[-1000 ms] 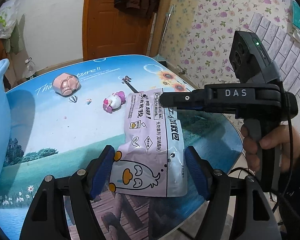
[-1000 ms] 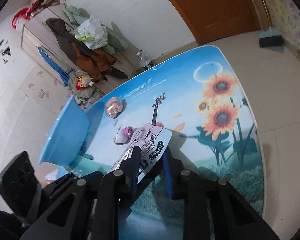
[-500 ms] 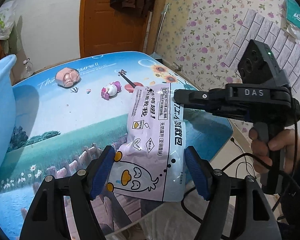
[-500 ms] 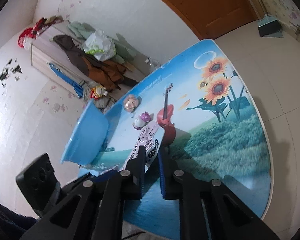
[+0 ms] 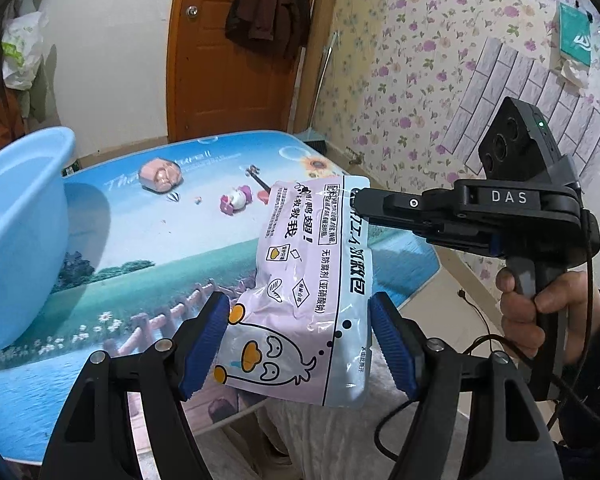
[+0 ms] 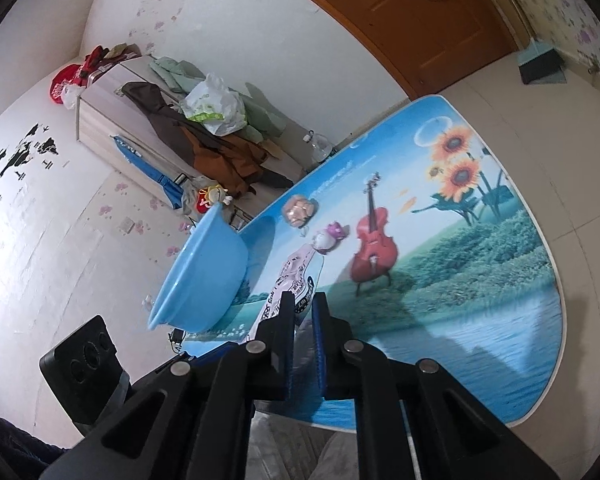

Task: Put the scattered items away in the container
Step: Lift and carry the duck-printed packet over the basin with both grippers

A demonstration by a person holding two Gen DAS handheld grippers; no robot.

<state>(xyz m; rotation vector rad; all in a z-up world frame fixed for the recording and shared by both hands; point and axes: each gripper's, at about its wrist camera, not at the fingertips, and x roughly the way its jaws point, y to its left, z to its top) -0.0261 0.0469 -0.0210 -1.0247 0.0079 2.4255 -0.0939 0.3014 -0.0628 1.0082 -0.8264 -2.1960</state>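
A pale lilac snack packet (image 5: pixel 308 280) with a cartoon duck hangs in the air over the table's near edge. My left gripper (image 5: pixel 300 336) spans its lower end, a blue pad pressing on each side edge. My right gripper (image 5: pixel 360 200) comes in from the right and is shut on the packet's top edge. In the right wrist view, the packet (image 6: pixel 296 276) sticks out edge-on from the closed right gripper (image 6: pixel 303 312). A light blue basin (image 5: pixel 16 240) stands at the table's left side. A pink toy head (image 5: pixel 160 174) and a small pink-and-white figure (image 5: pixel 236 200) lie further back.
The table (image 5: pixel 140 264) has a printed landscape top and a rounded edge. A wooden door (image 5: pixel 228 60) and a floral wall lie beyond it. A person's hand (image 5: pixel 532 312) holds the right gripper's handle. A cabinet piled with clothes (image 6: pixel 204 132) stands behind the basin (image 6: pixel 204 276).
The packet has come up off the table with both grippers, which drew back toward the near edge. The right jaws closed from a narrow gap to tight on the packet's top edge.
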